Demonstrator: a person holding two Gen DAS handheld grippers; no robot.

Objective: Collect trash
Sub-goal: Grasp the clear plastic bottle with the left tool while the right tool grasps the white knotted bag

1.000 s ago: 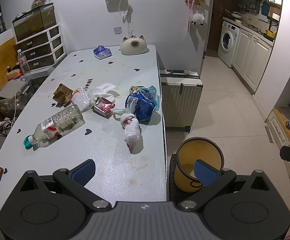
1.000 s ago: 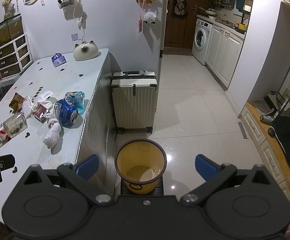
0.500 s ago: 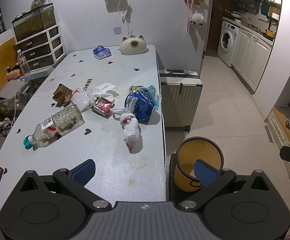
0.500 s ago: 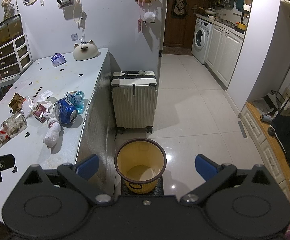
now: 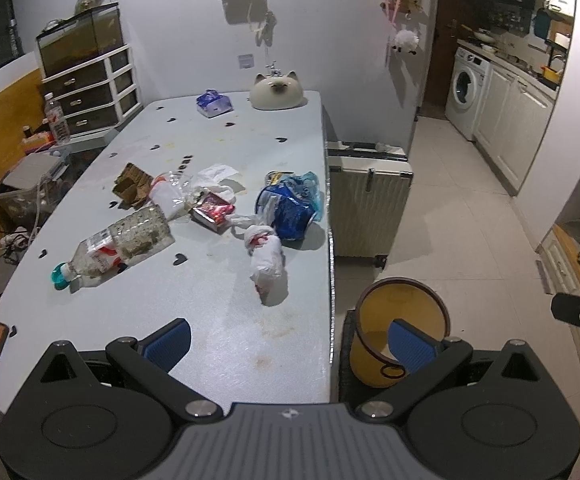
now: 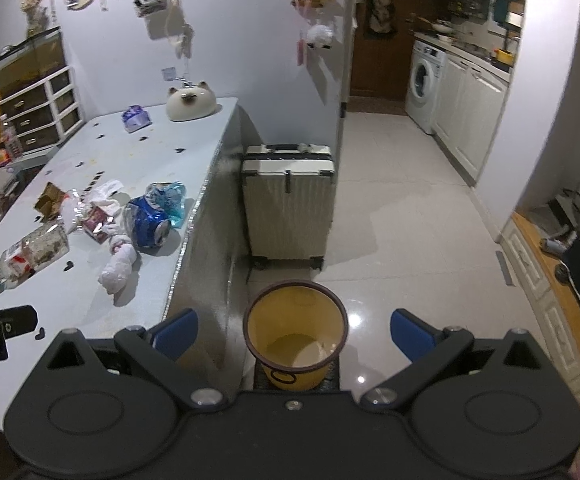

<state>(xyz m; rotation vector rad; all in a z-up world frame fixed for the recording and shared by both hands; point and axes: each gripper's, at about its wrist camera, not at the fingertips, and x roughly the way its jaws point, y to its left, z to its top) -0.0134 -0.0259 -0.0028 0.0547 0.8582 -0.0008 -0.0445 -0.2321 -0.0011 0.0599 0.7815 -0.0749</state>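
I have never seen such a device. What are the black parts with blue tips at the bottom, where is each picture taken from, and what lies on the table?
Each black part is a hand-held gripper with a camera looking along its two blue-padded fingers. One picture comes from the left gripper, over the table; the other from the right gripper, above the yellow bin on the floor. Both stand open and hold nothing. On the table lie trash: a plastic bottle, a white bag, a blue can, wrappers and cardboard.
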